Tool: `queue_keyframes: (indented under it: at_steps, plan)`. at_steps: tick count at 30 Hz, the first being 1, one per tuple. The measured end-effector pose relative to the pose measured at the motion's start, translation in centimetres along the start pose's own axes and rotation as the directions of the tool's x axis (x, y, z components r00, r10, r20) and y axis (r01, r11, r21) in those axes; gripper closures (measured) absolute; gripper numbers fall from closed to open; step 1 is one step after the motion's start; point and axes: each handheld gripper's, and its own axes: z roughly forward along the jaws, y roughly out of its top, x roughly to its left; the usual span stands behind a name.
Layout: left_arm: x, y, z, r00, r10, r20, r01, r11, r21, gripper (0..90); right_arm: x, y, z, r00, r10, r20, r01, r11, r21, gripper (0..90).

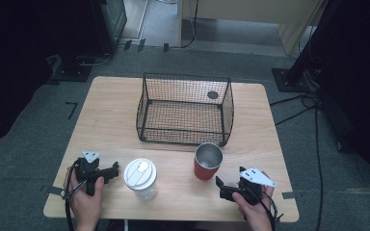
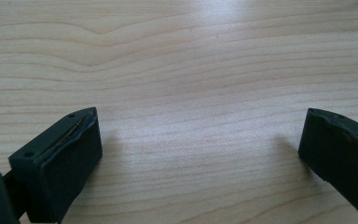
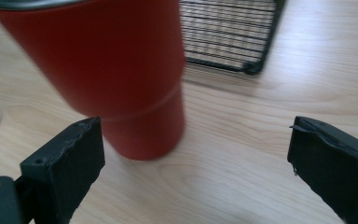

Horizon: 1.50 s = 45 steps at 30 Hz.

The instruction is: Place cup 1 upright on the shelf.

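Progress: nothing packed yet, by my reading; both cups remain to be moved.

Wire basket [image 1: 185, 109]: empty, mid-table.

Red tumbler [image 1: 207, 161]: upright, open, empty; just before the basket.

White lidded cup [image 1: 140, 178]: upright, lid on.

My right tongs [image 1: 227, 188]: jaws apart, near the tumbler, gripping nothing.

My left tongs [image 1: 107, 173]: jaws apart over bare table [image 1: 111, 120].

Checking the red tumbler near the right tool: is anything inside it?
From the high view, the red tumbler stands upright with no lid, showing a bare steel lining and nothing visible inside. Its very bottom is shadowed, so something small there cannot be ruled out.
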Motion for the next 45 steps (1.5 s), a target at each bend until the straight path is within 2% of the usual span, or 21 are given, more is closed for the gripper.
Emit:
queue_keyframes:
  at_steps: [1, 4, 6, 13, 19, 21, 25, 32, 36, 39, 45]
  plan:
    - [0.0, 0.0, 0.0, 1.0000, 0.000, 0.000, 0.000, 1.0000, 0.000, 0.0, 0.5, 0.1, 0.2, 0.9998, -0.005, -0.020, 0.005, 1.000, 0.001, 3.8]
    - [0.0, 0.0, 0.0, 1.0000, 0.000, 0.000, 0.000, 1.0000, 0.000, 0.0, 1.0, 0.1, 0.5, 0.9997, -0.014, -0.022, 0.014, 1.000, 0.003, 3.8]
    - [0.0, 0.0, 0.0, 1.0000, 0.000, 0.000, 0.000, 1.0000, 0.000, 0.0, 1.5, 0.2, 0.7, 0.9991, -0.037, -0.022, 0.037, 0.999, 0.003, 3.8]
    - [0.0, 0.0, 0.0, 1.0000, 0.000, 0.000, 0.000, 1.0000, 0.000, 0.0, 2.3, 0.9, 1.4, 0.9982, -0.028, -0.053, 0.027, 1.000, -0.011, 4.1]
    - [0.0, 0.0, 0.0, 1.0000, 0.000, 0.000, 0.000, 1.0000, 0.000, 0.0, 3.0, 0.9, 2.3, 0.9979, -0.038, -0.053, 0.035, 0.997, -0.062, 4.3]
    - [0.0, 0.0, 0.0, 1.0000, 0.000, 0.000, 0.000, 1.0000, 0.000, 0.0, 3.2, 0.9, 2.6, 0.9974, -0.046, -0.054, 0.043, 0.997, -0.065, 4.6]
    - [0.0, 0.0, 0.0, 1.0000, 0.000, 0.000, 0.000, 1.0000, 0.000, 0.0, 3.5, 1.2, 3.2, 0.9977, -0.035, -0.058, 0.030, 0.997, -0.074, 6.1]
    - [0.0, 0.0, 0.0, 1.0000, 0.000, 0.000, 0.000, 1.0000, 0.000, 0.0, 4.0, 1.9, 3.8, 0.9989, -0.021, -0.042, 0.018, 0.997, -0.070, 5.9]
    - [0.0, 0.0, 0.0, 1.0000, 0.000, 0.000, 0.000, 1.0000, 0.000, 0.0, 4.3, 2.6, 4.1, 0.9997, -0.020, -0.012, 0.020, 0.998, -0.058, 1.3]
    - [0.0, 0.0, 0.0, 1.0000, 0.000, 0.000, 0.000, 1.0000, 0.000, 0.0, 4.6, 3.2, 4.2, 0.9999, -0.002, -0.013, 0.001, 0.998, -0.070, 1.3]
    - [0.0, 0.0, 0.0, 1.0000, 0.000, 0.000, 0.000, 1.0000, 0.000, 0.0, 4.8, 3.9, 4.6, 0.9999, -0.011, 0.002, 0.011, 0.998, -0.059, 1.3]
